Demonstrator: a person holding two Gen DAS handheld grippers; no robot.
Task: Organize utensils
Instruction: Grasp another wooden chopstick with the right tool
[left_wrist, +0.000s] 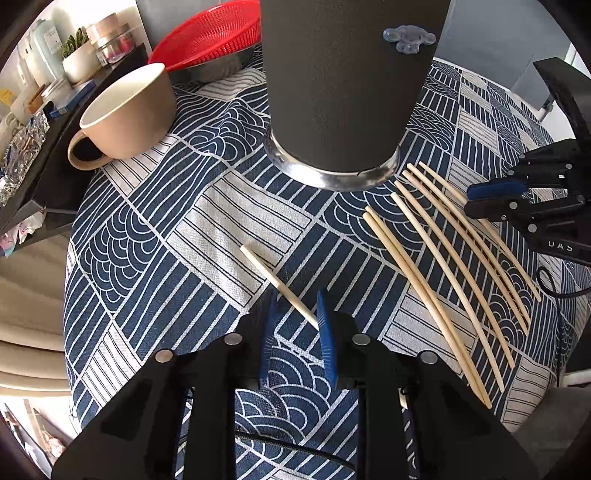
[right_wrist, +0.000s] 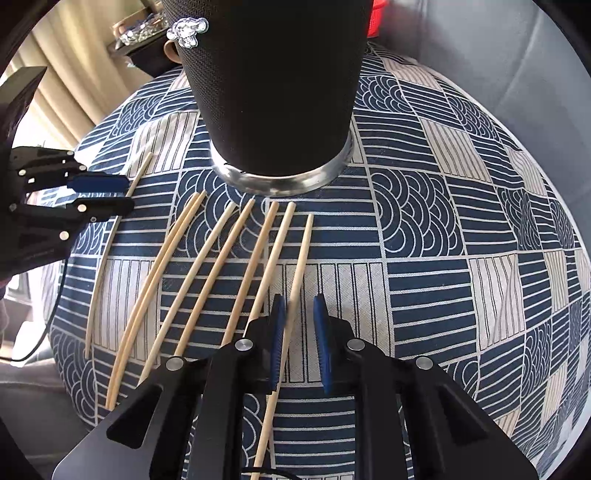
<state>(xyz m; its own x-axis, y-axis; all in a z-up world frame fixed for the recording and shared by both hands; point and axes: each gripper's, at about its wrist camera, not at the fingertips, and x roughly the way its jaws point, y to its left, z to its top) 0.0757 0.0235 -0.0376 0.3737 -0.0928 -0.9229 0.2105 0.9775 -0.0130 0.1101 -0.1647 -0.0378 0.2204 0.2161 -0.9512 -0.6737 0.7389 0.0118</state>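
- The pick-up step is under way: a single chopstick (left_wrist: 279, 286), lying apart at about 9 o'clock of the fanned chopsticks (left_wrist: 454, 258), is framed between the pads of the left hand-held gripper (left_wrist: 297, 334).
- Full contact cannot quite be judged, so the left grip is possibly not yet clenched.
- The rightmost chopstick (right_wrist: 295, 291) is straddled by the right hand-held gripper (right_wrist: 299, 341), one pad touching, the other apart.
- A firm pinch is called for next, then a lift toward the dark holder (right_wrist: 273, 85) at 12 o'clock on the patterned surface (right_wrist: 443, 280).
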